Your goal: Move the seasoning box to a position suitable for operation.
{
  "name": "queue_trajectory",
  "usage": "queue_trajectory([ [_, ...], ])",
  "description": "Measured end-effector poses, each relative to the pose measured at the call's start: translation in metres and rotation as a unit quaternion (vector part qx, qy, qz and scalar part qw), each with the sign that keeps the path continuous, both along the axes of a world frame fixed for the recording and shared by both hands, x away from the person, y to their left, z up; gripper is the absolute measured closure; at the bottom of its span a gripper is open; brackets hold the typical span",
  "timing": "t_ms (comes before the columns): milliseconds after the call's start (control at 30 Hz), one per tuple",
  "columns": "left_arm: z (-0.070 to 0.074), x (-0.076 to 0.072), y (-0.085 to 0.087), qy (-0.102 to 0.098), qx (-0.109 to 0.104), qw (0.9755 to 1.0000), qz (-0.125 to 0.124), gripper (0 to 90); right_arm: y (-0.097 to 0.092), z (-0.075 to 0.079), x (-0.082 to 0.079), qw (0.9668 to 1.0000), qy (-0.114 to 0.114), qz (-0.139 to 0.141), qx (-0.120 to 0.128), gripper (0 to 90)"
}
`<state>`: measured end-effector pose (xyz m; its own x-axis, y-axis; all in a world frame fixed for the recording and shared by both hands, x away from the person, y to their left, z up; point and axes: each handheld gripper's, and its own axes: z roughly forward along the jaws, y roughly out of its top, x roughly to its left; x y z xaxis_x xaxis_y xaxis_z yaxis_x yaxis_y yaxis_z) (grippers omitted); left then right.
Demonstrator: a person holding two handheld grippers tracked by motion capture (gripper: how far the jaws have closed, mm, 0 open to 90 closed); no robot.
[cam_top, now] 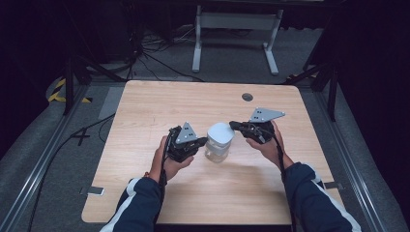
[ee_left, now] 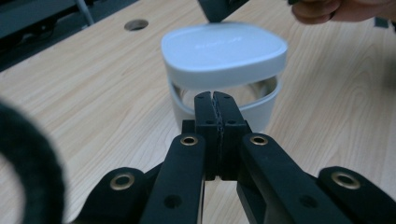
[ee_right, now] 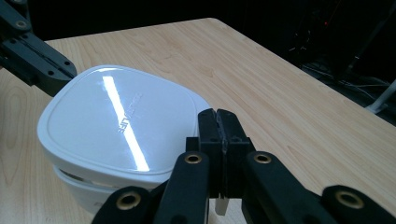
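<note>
Looking down from the high view, I noted a white-lidded container (cam_top: 218,141) at the centre of the frame on the wooden table (cam_top: 145,111), flanked closely by the left gripper (cam_top: 199,141) and right gripper (cam_top: 233,125), seemingly to steady it from both sides.

In the left gripper view, the jaws stood pressed together, empty, their tips just before the container's clear wall below the lid (ee_left: 224,46), mid-frame.

In the right gripper view, the jaws were likewise together, apparently gripping nothing, beside the lid's rim at lower centre; contact could not be confirmed.

Left tongs (cam_top: 202,141), right tongs (cam_top: 234,125): jaws pressed together, facing.
</note>
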<state>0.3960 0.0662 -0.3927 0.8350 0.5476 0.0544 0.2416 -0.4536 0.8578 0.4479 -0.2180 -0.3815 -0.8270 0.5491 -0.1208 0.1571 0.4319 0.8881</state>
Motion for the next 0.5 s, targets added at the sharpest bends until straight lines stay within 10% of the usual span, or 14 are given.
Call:
queue_trajectory([
  [500, 0.0013, 0.0073, -0.0099, 0.002, 0.016, 0.9999, 0.007, 89.6, -0.0002, -0.0002, -0.0002, 1.0000, 0.003, 0.001, 0.002, 90.0],
])
